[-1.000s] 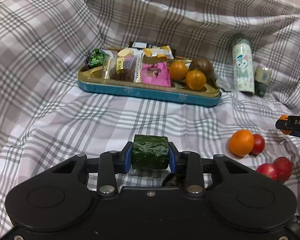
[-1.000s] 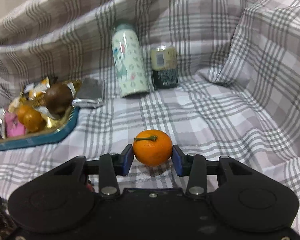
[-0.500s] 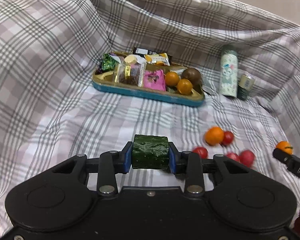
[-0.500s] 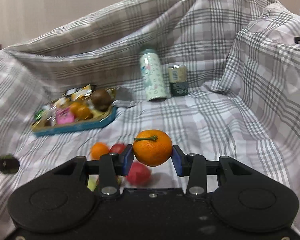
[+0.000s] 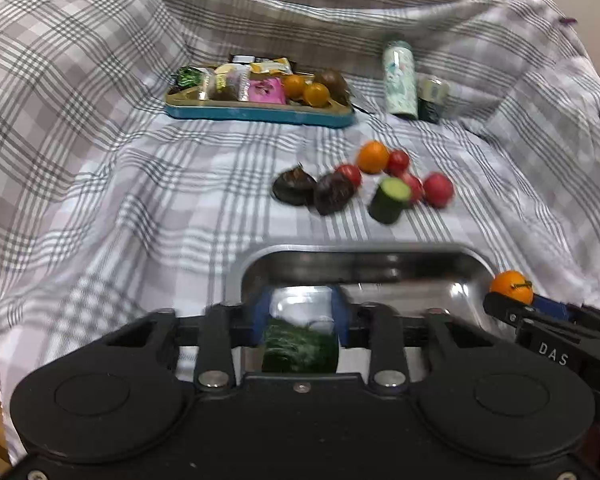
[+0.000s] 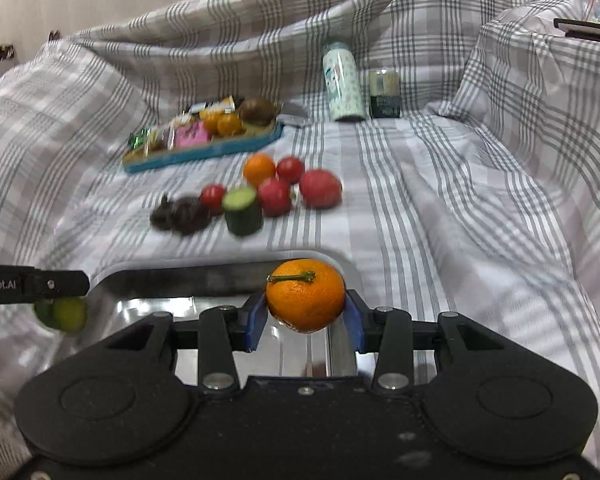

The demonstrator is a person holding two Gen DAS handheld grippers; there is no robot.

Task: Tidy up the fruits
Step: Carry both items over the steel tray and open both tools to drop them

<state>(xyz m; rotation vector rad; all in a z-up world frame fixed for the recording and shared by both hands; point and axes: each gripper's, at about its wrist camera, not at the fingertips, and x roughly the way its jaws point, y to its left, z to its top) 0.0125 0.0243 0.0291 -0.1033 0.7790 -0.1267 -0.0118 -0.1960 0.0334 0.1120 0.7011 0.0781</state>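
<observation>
It looked like a home: a rumpled plaid cloth [image 6: 440, 208] covered the surface, with a snack tray [image 6: 204, 152] and steel tray [image 5: 476, 264] set out.

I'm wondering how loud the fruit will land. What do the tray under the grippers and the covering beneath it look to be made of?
The tray looks like polished metal, likely stainless steel: silvery, with mirror reflections on its floor and rolled rim. The covering looks like soft woven fabric, matte grey-and-white plaid that folds and wrinkles; it may cushion noise, though what lies beneath isn't visible.
</observation>
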